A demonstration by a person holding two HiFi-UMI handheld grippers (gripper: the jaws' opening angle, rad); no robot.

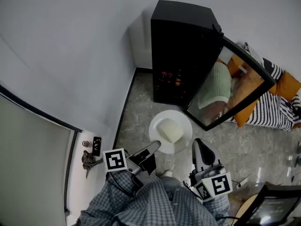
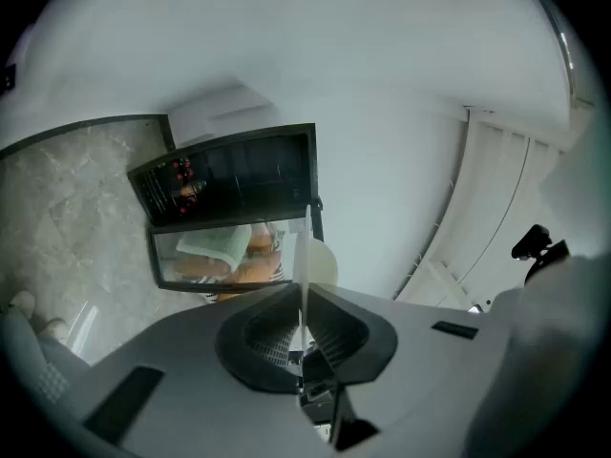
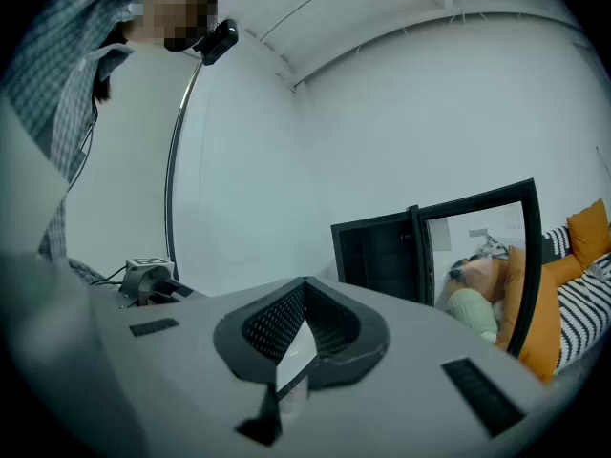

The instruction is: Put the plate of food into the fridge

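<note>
The left gripper is clenched on the white plate at its 8 o'clock rim, carrying it level, probably so the pale food sits steady. The right gripper, jaws together and empty, hovers at the plate's 4 o'clock. At 12 o'clock the fridge stands with its door open, ready for the plate.

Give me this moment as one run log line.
left hand-held gripper: shut on plate rim | right hand-held gripper: shut, empty | fridge: door open | plate: food on it, not yet inside
</note>
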